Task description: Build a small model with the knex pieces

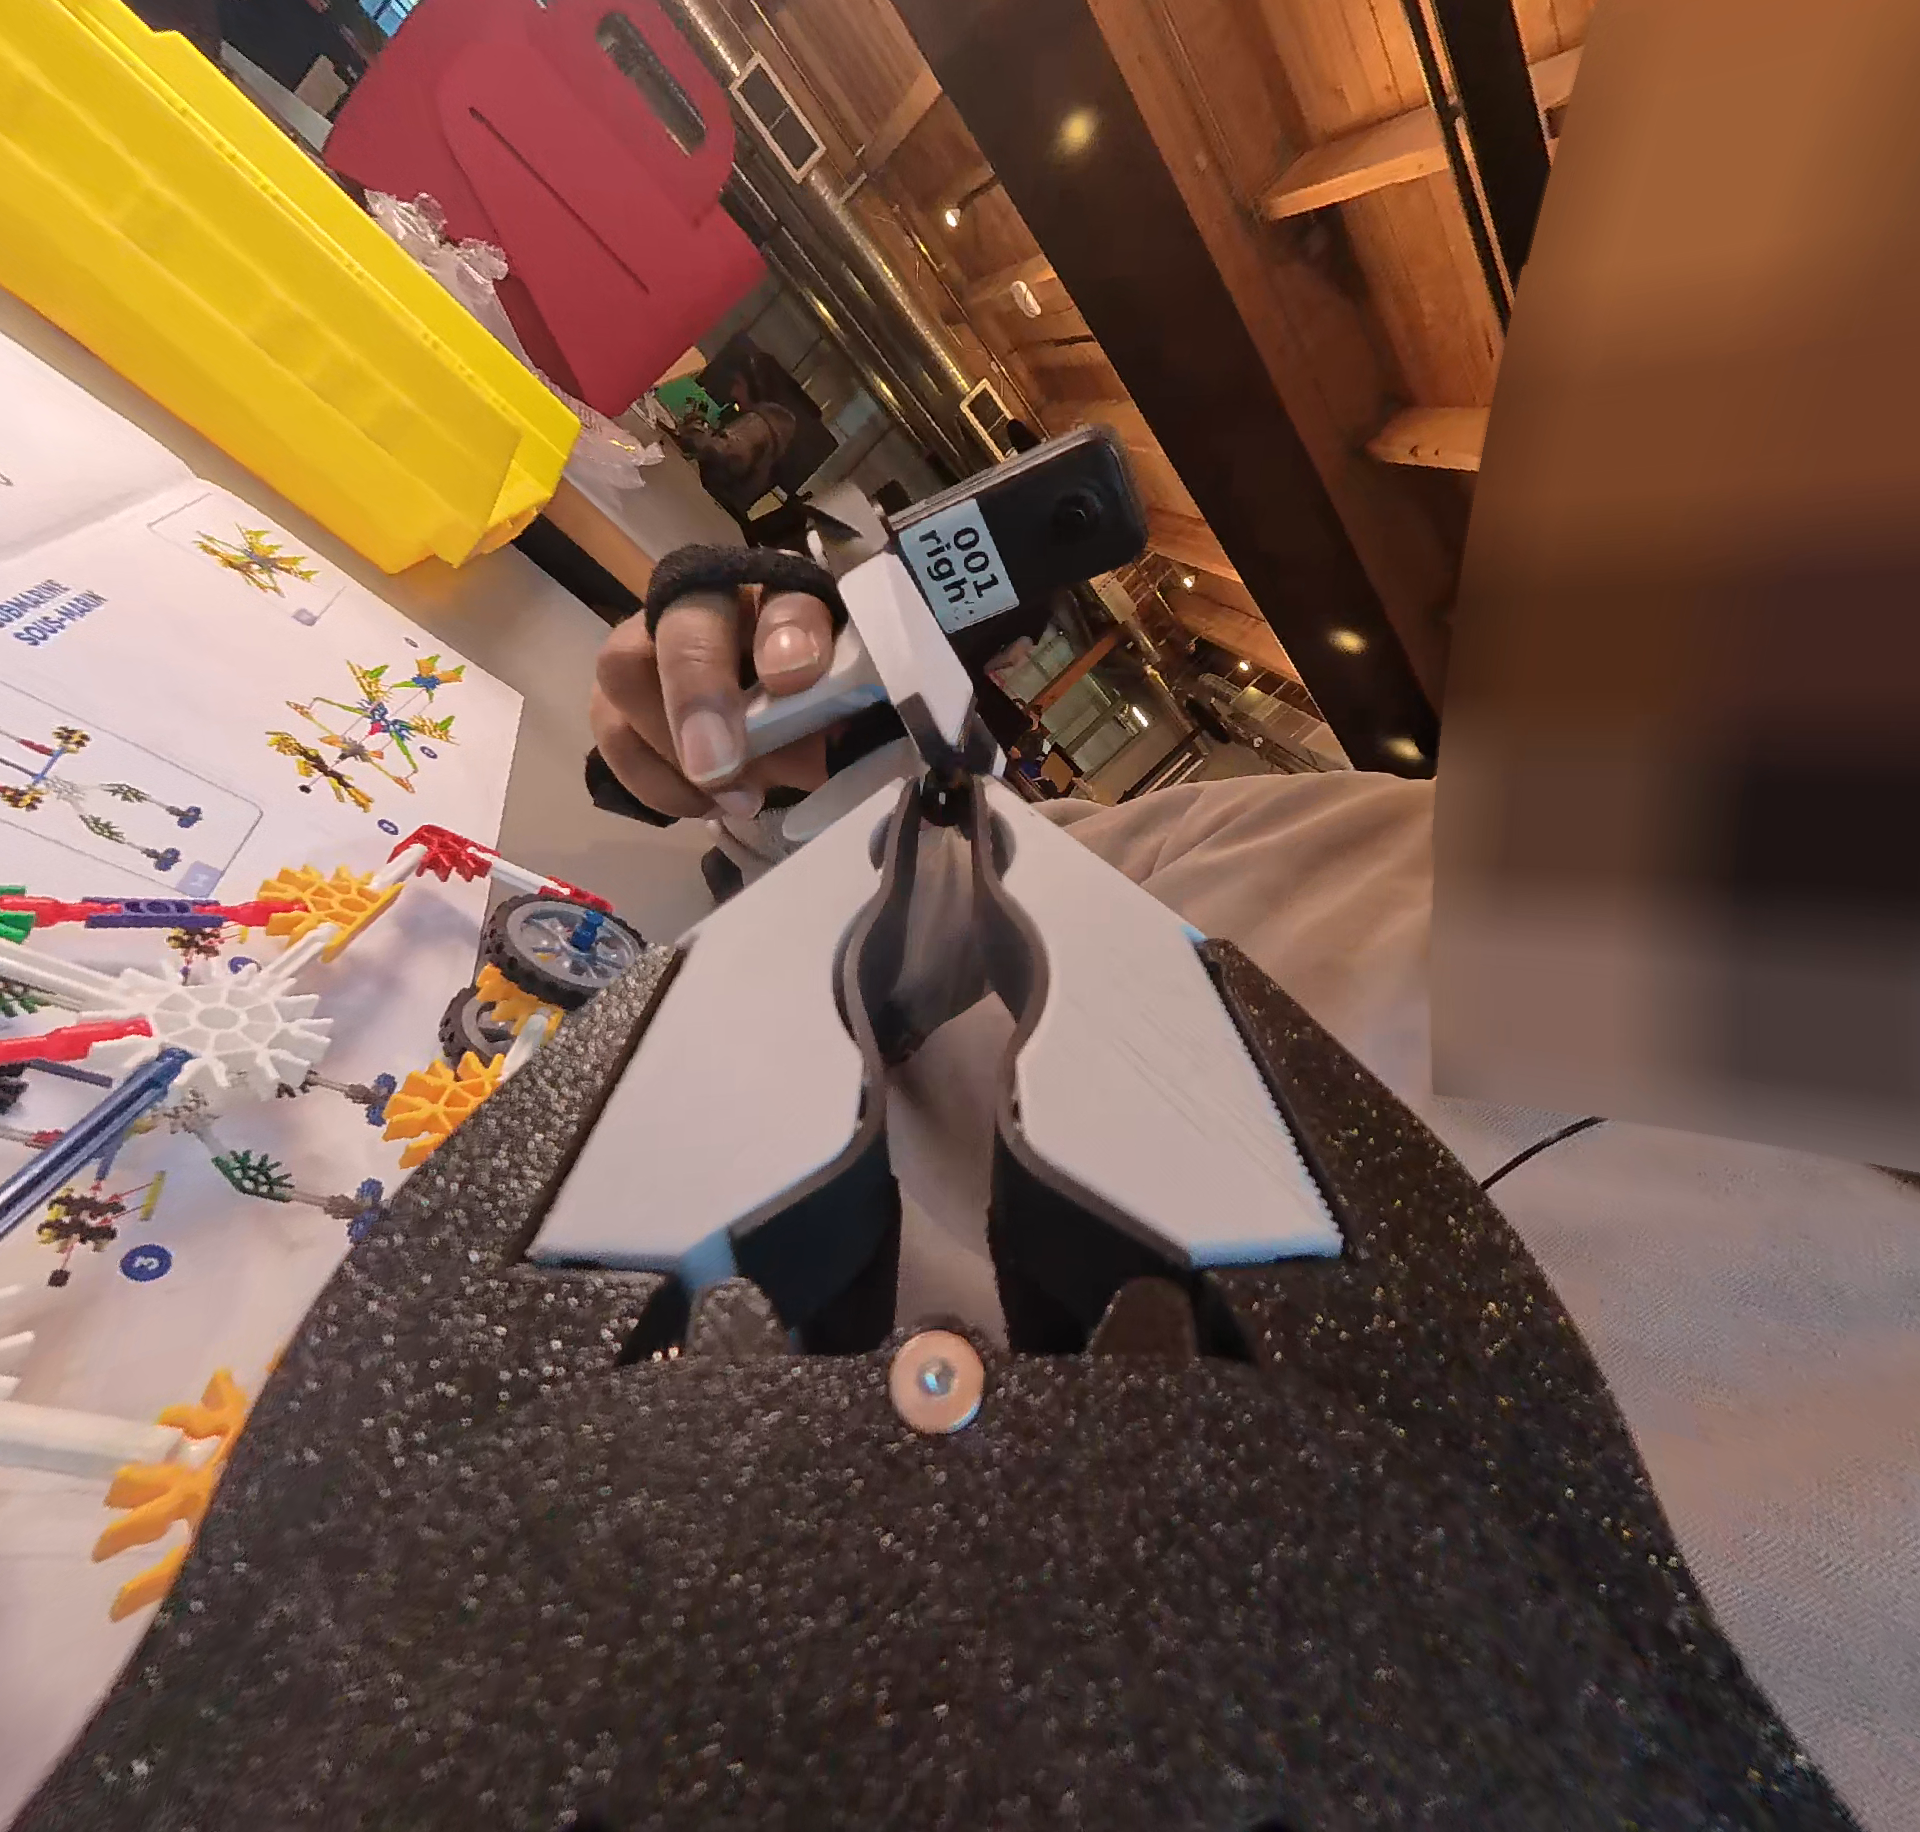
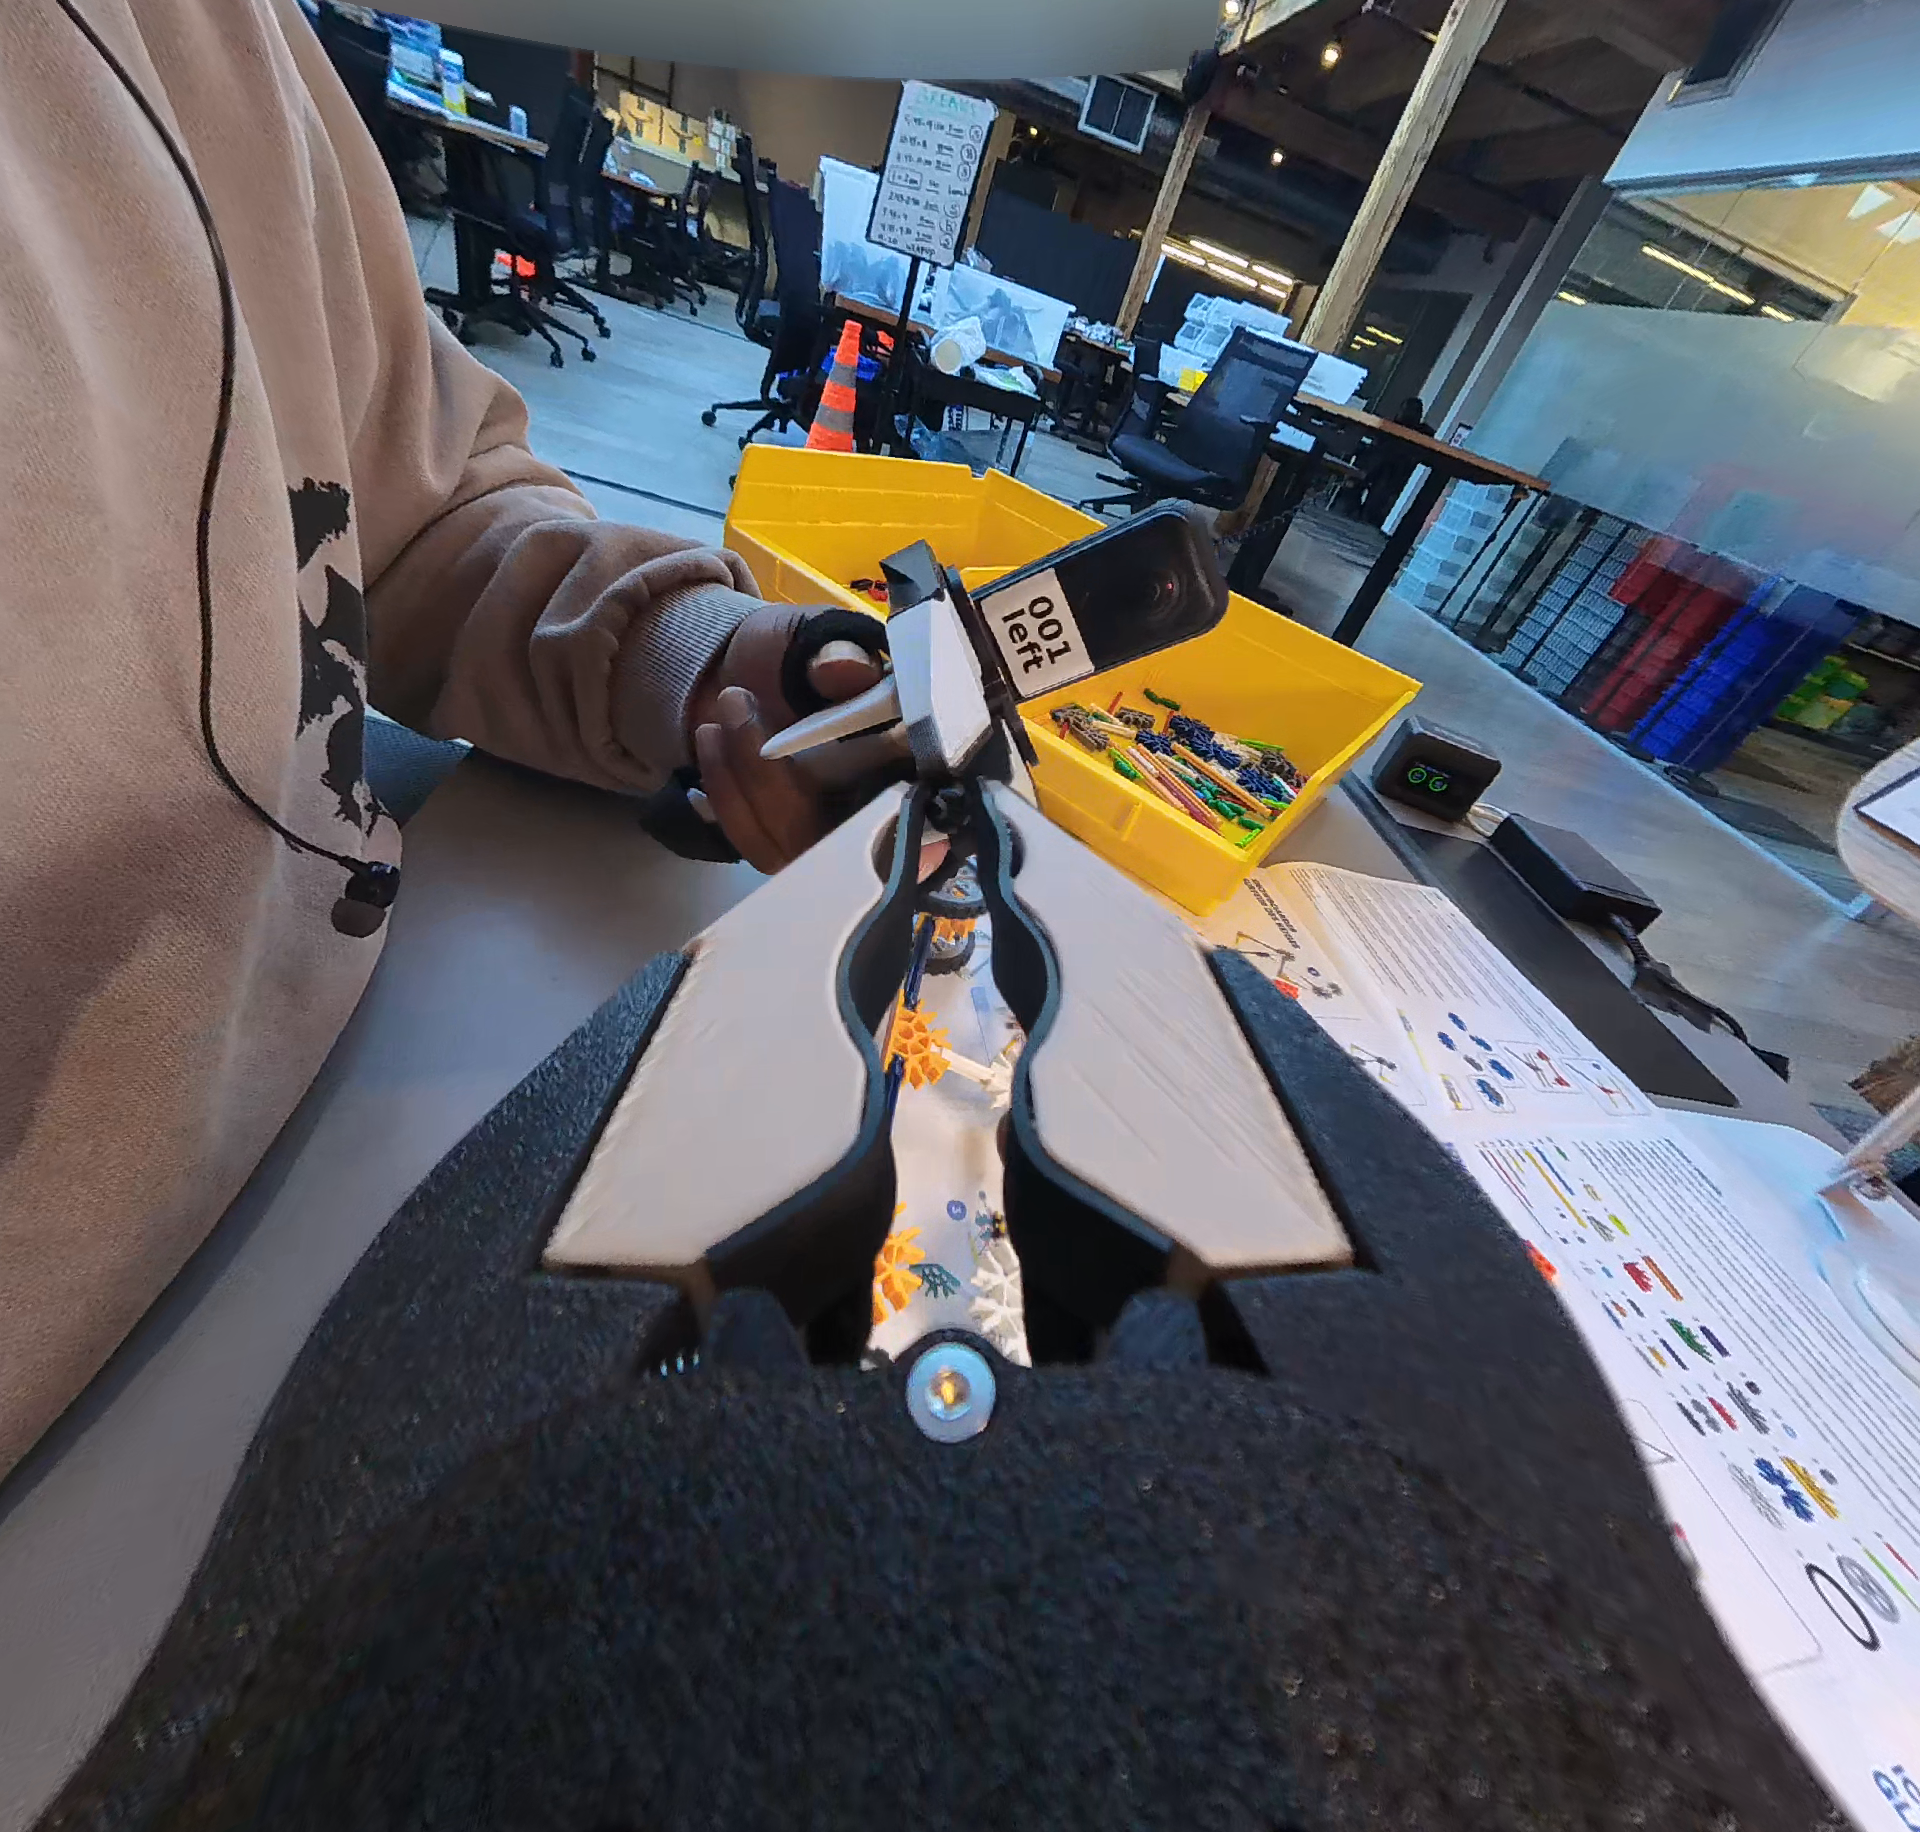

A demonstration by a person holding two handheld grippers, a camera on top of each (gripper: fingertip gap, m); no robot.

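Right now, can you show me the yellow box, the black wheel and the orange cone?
yellow box [image 2: 1288, 702], right wrist view, its inner far wall.
black wheel [image 1: 566, 939], left wrist view, the grey hub.
orange cone [image 2: 840, 392], right wrist view, mid-body.

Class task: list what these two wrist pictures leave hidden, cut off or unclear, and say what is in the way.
- Small black piece at both grippers' tips: too small to identify in either view.
- Toy model: cut by left view's edge; in right view hidden behind the right gripper.
- Yellow bin: left gripper's camera covers part.
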